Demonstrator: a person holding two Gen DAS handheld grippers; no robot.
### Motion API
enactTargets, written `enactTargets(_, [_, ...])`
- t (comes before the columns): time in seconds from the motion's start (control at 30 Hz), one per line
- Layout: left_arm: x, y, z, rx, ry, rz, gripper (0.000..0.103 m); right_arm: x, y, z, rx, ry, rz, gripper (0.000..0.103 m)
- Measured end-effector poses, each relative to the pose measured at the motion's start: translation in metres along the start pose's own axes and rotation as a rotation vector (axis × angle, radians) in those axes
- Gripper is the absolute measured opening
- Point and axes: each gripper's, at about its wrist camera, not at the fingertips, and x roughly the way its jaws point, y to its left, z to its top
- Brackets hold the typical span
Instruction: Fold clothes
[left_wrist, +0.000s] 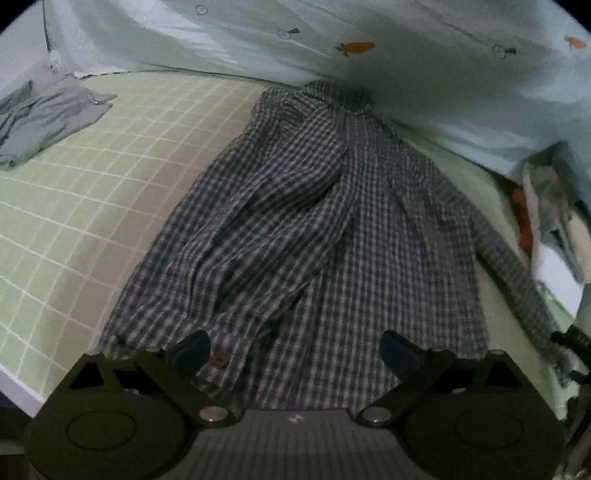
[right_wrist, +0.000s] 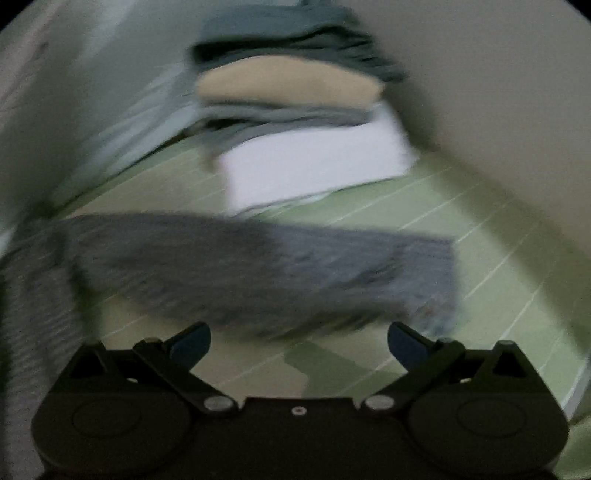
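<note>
Where the bed's green sheet (left_wrist: 74, 206) with its white grid lines serves as the working surface, a checked shirt (left_wrist: 317, 229) lies spread at its middle, collar toward the pale quilt (left_wrist: 424, 66) printed with carrots, hem toward the camera.

Landmark for all entries: the checked shirt.

- Left sleeve of the shirt: folded inward across the front panel. A brown button (left_wrist: 218, 357) shows at the near hem.
- Right sleeve (right_wrist: 258, 266): stretched outward from the body over the sheet, seen blurred in the right wrist view; the cuff end points away from the shirt.
- Left hand-held gripper (left_wrist: 295, 350): over the near hem of the shirt, jaws spread wide and released; nothing between the fingers (left_wrist: 192, 350), which show against the cloth without pinching it.
- Right hand-held gripper (right_wrist: 299, 345): just short of the outstretched sleeve, jaws wide apart and released, bare sheet between them.
- Grey garment (left_wrist: 40, 122): crumpled, well apart from the shirt, at the far left of the sheet.
- Stack of folded clothes (right_wrist: 291, 92): beyond the sleeve, grey, beige and dark layers resting on a white folded item (right_wrist: 314, 166); detail lost to blur.
</note>
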Motion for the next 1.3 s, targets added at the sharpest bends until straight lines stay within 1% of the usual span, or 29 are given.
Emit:
enactTargets(0.1, [-0.001, 0.002, 0.0, -0.012, 0.005, 0.011, 0.098, 0.019, -0.02, 0.007, 0.01, 0.015, -0.062, 0.103])
enactTargets(0.17, [0.001, 0.002, 0.002, -0.012, 0.012, 0.035, 0.098, 0.032, -0.029, 0.007, 0.005, 0.046, -0.078, 0.103])
enactTargets(0.27, [0.001, 0.002, 0.005, -0.008, 0.008, 0.062, 0.098, 0.042, -0.037, 0.003, 0.015, 0.066, -0.084, 0.103])
enactTargets(0.4, [-0.002, 0.006, 0.0, -0.019, 0.011, 0.093, 0.098, 0.049, -0.034, 0.003, -0.014, 0.032, -0.115, 0.103])
enactTargets(0.5, [-0.001, 0.013, -0.005, -0.025, 0.032, 0.105, 0.098, 0.054, -0.034, 0.005, 0.001, 0.025, -0.126, 0.103])
enactTargets(0.6, [0.004, 0.023, -0.008, -0.042, 0.064, 0.1, 0.098, 0.049, -0.034, 0.005, -0.014, 0.028, -0.108, 0.102])
enactTargets(0.67, [0.007, 0.029, -0.005, -0.052, 0.076, 0.09, 0.098, 0.045, -0.034, 0.006, -0.054, 0.014, -0.071, 0.088])
enactTargets(0.7, [0.007, 0.033, -0.004, -0.054, 0.078, 0.085, 0.098, 0.044, -0.032, 0.007, -0.082, 0.001, -0.048, 0.067])
enactTargets(0.73, [0.005, 0.035, -0.003, -0.052, 0.071, 0.077, 0.098, 0.044, -0.029, 0.011, -0.104, 0.005, -0.027, 0.05])
enactTargets(0.77, [0.004, 0.038, -0.002, -0.051, 0.064, 0.069, 0.098, 0.044, -0.025, 0.015, -0.125, 0.02, -0.007, 0.043])
enactTargets(0.8, [0.004, 0.041, -0.001, -0.05, 0.058, 0.063, 0.098, 0.045, -0.02, 0.017, -0.146, 0.03, 0.006, 0.03])
enactTargets(0.83, [0.005, 0.045, 0.0, -0.052, 0.061, 0.066, 0.098, 0.045, -0.014, 0.02, -0.167, 0.04, 0.018, 0.024])
enactTargets(0.93, [0.009, 0.057, 0.006, -0.05, 0.07, 0.092, 0.098, 0.035, 0.013, 0.022, -0.243, -0.008, 0.021, 0.02])
enactTargets(1.03, [0.014, 0.071, 0.016, -0.062, 0.072, 0.092, 0.098, 0.011, 0.046, 0.024, -0.268, -0.076, 0.074, 0.02])
enactTargets(1.13, [0.024, 0.083, 0.028, -0.075, 0.081, 0.078, 0.098, -0.004, 0.093, 0.02, -0.338, -0.092, 0.176, 0.019])
enactTargets(1.23, [0.031, 0.086, 0.043, -0.036, 0.072, 0.074, 0.098, -0.013, 0.144, 0.01, -0.408, -0.075, 0.285, 0.019])
enactTargets(1.3, [0.036, 0.087, 0.054, -0.019, 0.063, 0.067, 0.098, -0.018, 0.176, 0.006, -0.382, -0.047, 0.382, 0.019])
